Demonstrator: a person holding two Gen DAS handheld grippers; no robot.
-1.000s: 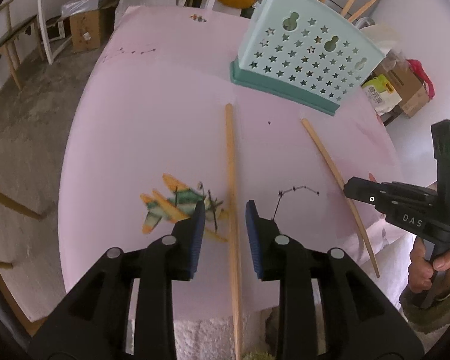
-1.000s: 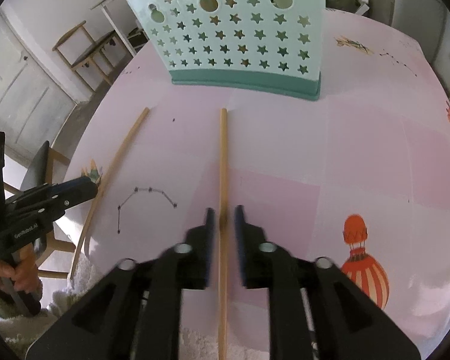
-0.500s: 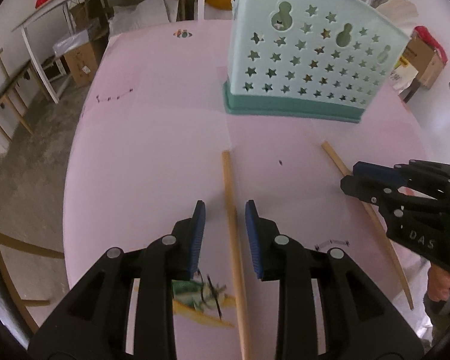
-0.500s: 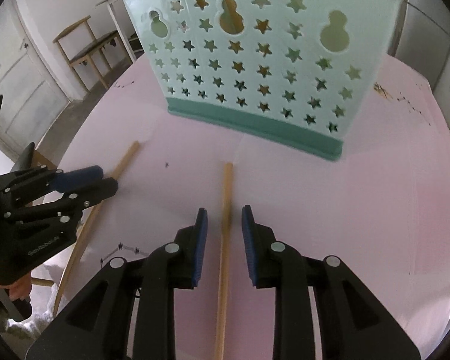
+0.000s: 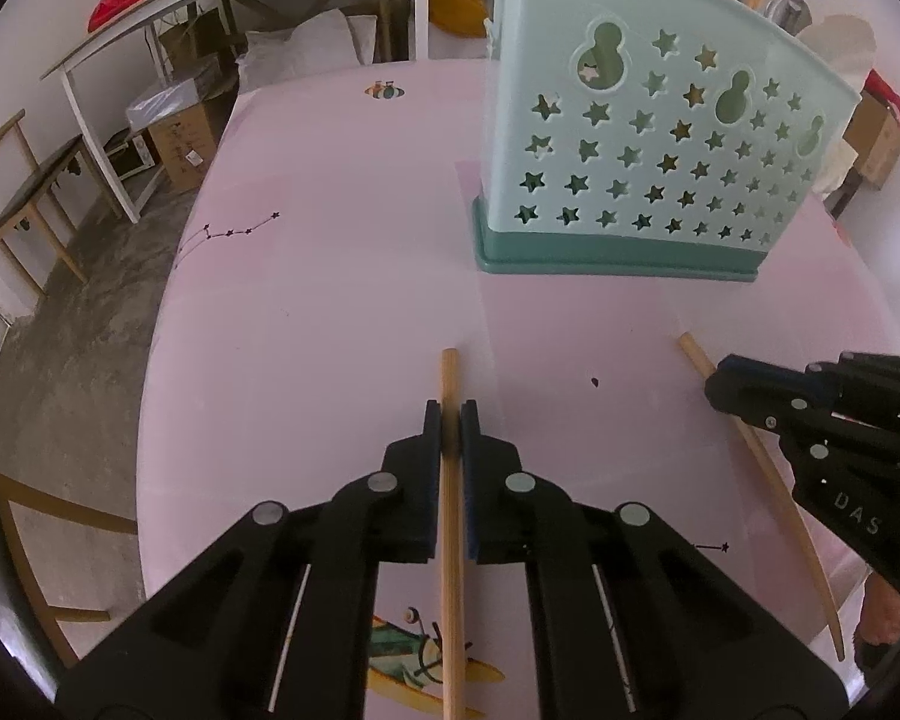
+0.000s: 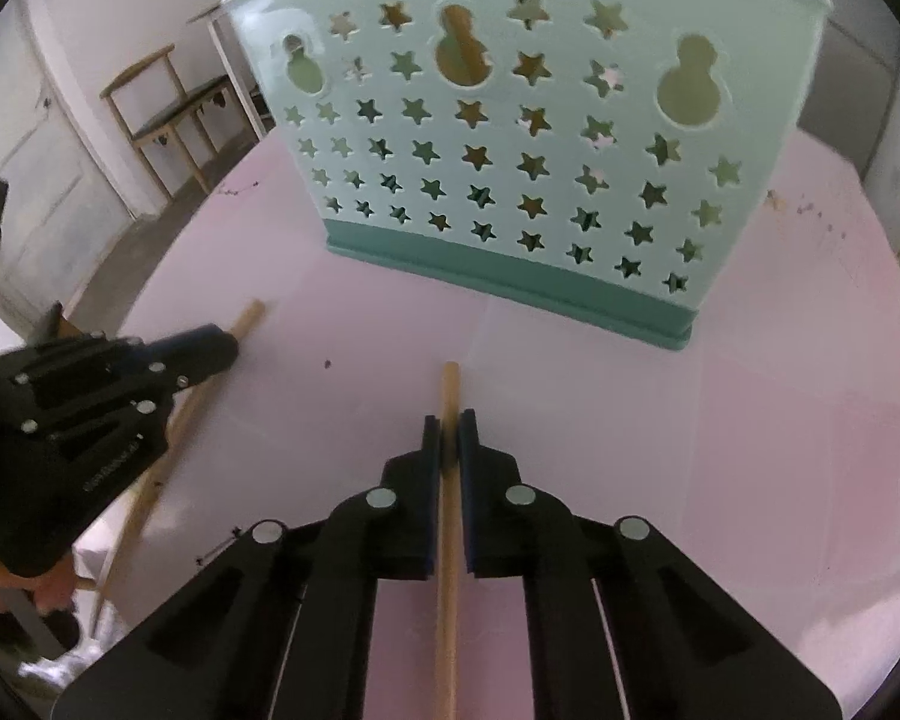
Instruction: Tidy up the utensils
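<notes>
Pink and broad, the worktop [image 5: 330, 312] is carrying everything, its rounded near edge running under both cameras. Standing upright toward its far edge is the mint caddy [image 5: 642, 168], a tall plastic holder pierced with stars and gourd-shaped holes on a darker teal base; wooden sticks are already poking up out of it, so it is probably serving as the place where the utensils are being gathered. Lying between the caddy and the near edge are two long wooden chopsticks, well apart, each pointing its far tip toward the caddy. The left tongs [image 5: 450, 420] are clenching the left chopstick [image 5: 450, 570] close behind its far tip, the pads pressing on either side while the long tail is running back under the tool toward the near edge. The right tongs [image 6: 449, 429] are gripping the right chopstick [image 6: 447, 588] in the same way. Holding each stick near one end is likely meant to let the free length swing upright for dropping into the caddy's open top. Whether either stick is lifting off the worktop cannot be told. A small dark speck [image 5: 594, 383] is sitting between the two sticks.
</notes>
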